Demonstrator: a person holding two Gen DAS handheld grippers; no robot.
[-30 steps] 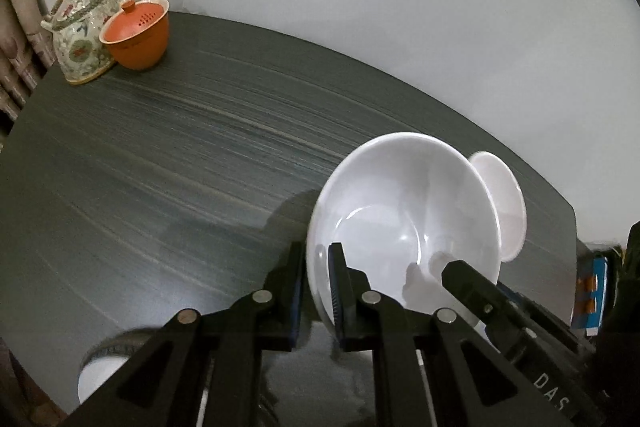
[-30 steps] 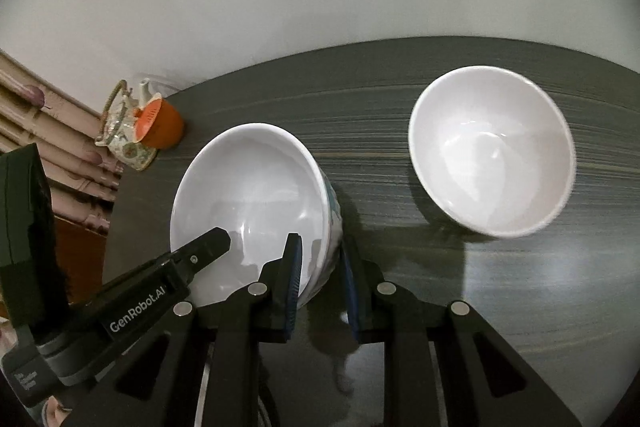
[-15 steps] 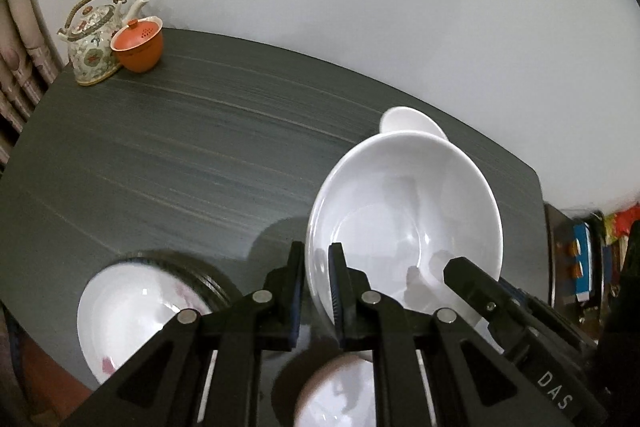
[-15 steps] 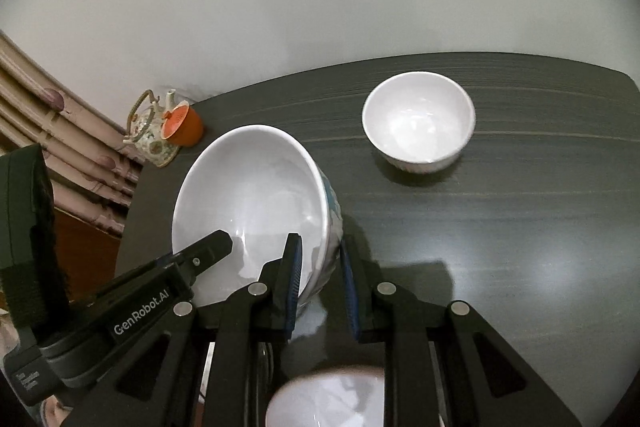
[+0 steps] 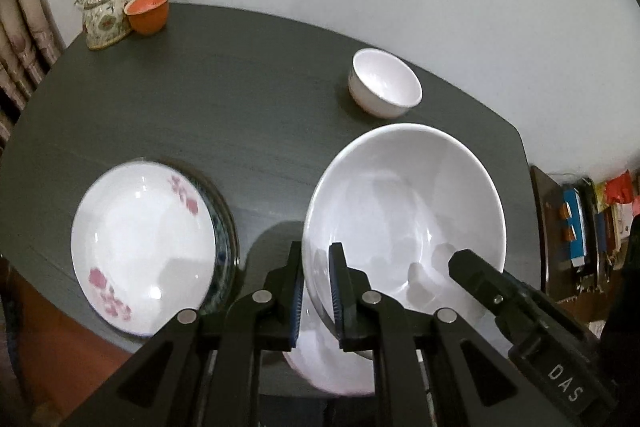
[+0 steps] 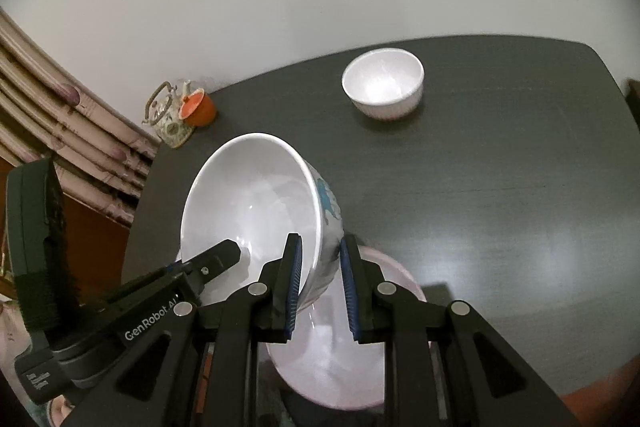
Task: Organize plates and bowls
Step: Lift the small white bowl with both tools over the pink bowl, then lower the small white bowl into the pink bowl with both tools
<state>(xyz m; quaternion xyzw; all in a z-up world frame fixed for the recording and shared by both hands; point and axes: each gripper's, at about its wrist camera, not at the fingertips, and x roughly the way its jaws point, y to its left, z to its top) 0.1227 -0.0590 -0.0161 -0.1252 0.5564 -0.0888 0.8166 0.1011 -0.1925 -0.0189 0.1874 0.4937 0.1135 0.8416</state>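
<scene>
Both the left gripper [image 5: 316, 291] and the right gripper [image 6: 320, 287] are clamped on opposite rims of the big bowl [image 5: 404, 211], sharing its weight above a near bowl [image 6: 340, 359], probably for nesting.

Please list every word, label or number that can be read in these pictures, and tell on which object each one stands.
"DAS": on the right gripper, seen from the left wrist.
"GenRobot.AI": on the left gripper, seen from the right wrist.
Small print lower on the left gripper: too small to read.
Shelf items at the right edge: too blurred.
</scene>
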